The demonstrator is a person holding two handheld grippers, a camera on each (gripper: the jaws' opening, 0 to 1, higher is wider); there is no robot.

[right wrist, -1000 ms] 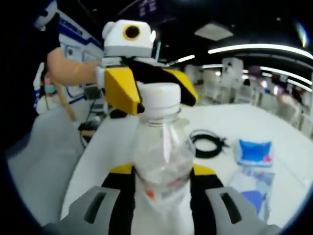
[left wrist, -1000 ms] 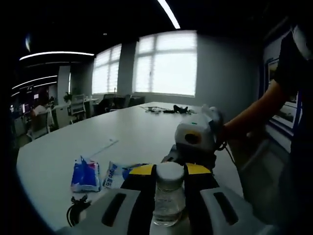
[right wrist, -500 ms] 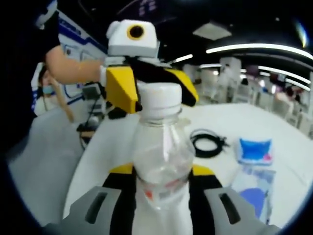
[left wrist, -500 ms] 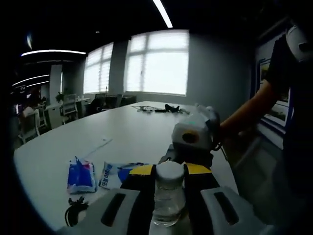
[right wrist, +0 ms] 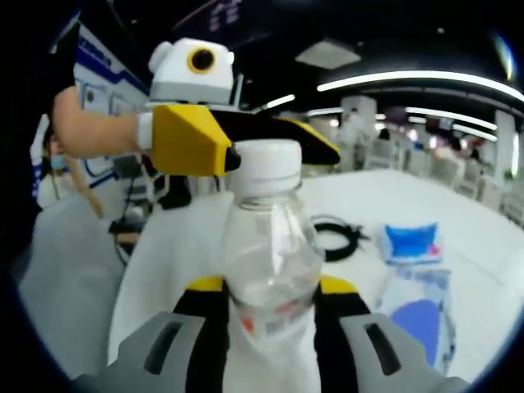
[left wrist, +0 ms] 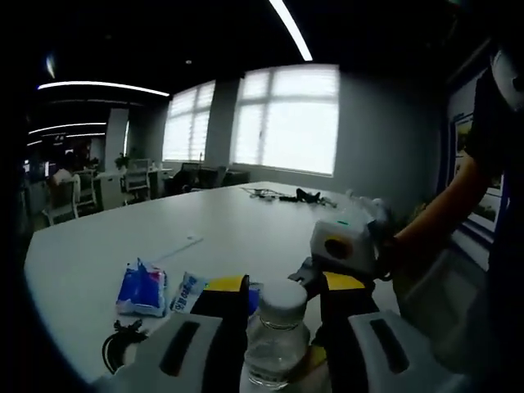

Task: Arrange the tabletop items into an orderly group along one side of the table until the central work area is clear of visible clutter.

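Clear plastic white-capped bottle point(right wrist: 266, 270) is being gripped by right gripper point(right wrist: 266, 307) above white table point(left wrist: 237, 225) | left gripper point(left wrist: 274, 315) is parting around cap | step: handover | next: carrying bottle toward blue packets point(left wrist: 143, 288).

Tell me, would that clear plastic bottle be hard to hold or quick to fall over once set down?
The bottle looks nearly empty and thin-walled, so it is probably light and may dent under a squeeze. Tall and narrow under its white cap, it would likely tip if nudged, then roll. The right gripper is clamped on its smooth body, which might be slippery.
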